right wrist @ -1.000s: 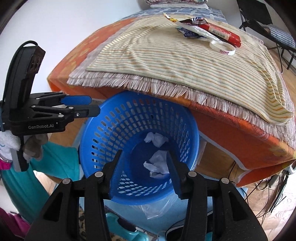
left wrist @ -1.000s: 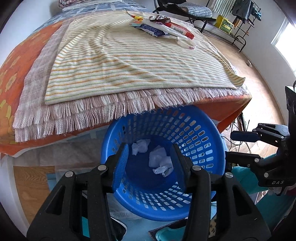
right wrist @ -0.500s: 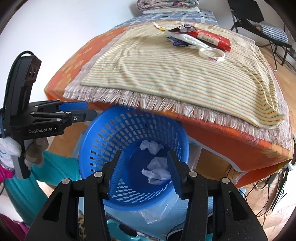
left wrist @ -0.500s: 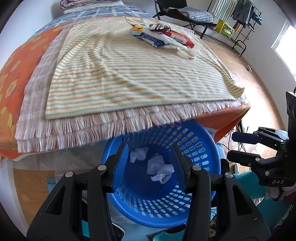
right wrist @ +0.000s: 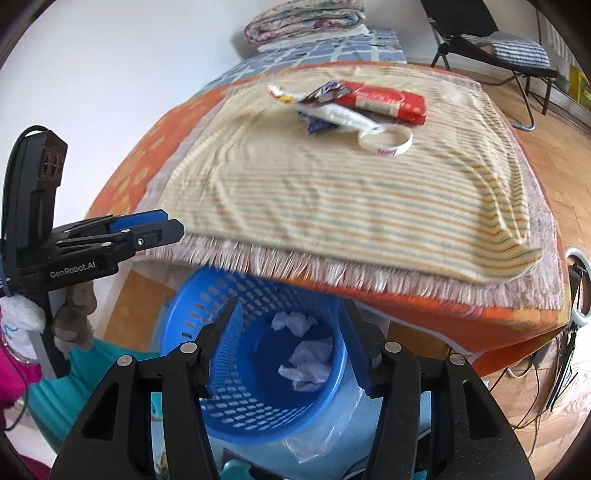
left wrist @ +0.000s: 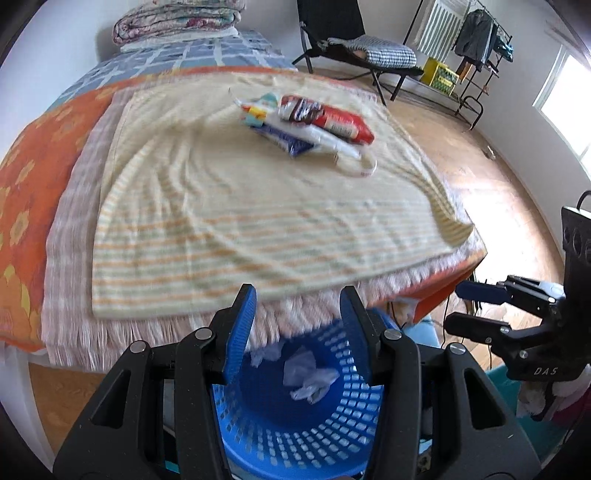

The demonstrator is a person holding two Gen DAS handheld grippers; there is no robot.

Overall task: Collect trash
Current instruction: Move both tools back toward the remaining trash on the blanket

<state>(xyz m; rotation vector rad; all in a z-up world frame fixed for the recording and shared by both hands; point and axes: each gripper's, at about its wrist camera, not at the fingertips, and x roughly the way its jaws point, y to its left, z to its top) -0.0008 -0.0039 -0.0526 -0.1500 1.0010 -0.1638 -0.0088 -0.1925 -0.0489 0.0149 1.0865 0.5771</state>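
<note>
A blue perforated basket [left wrist: 295, 424] [right wrist: 236, 369] stands on the floor at the bed's foot edge, holding crumpled white tissues [left wrist: 310, 376] [right wrist: 304, 360]. A trash pile lies on the far part of the striped blanket: a red wrapper [left wrist: 341, 123] [right wrist: 388, 101], a dark snack bag [left wrist: 299, 109], a clear plastic wrapper [right wrist: 340, 116], a blue packet [left wrist: 291, 142] and a white ring of tape [left wrist: 356, 166] [right wrist: 386, 142]. My left gripper [left wrist: 297, 310] [right wrist: 155, 229] is open and empty above the basket. My right gripper [right wrist: 291, 325] [left wrist: 469, 306] is open and empty above it too.
The striped blanket [left wrist: 240, 221] with a fringe covers an orange floral bedspread [left wrist: 22, 177]. Folded quilts [left wrist: 177, 18] sit at the bed's head. A black folding chair [left wrist: 354, 51] and a clothes rack [left wrist: 476, 48] stand on the wooden floor beyond.
Both grippers have risen from over the basket and tilted up towards the bed top. The trash pile now looks nearer. Both stay open and empty.
</note>
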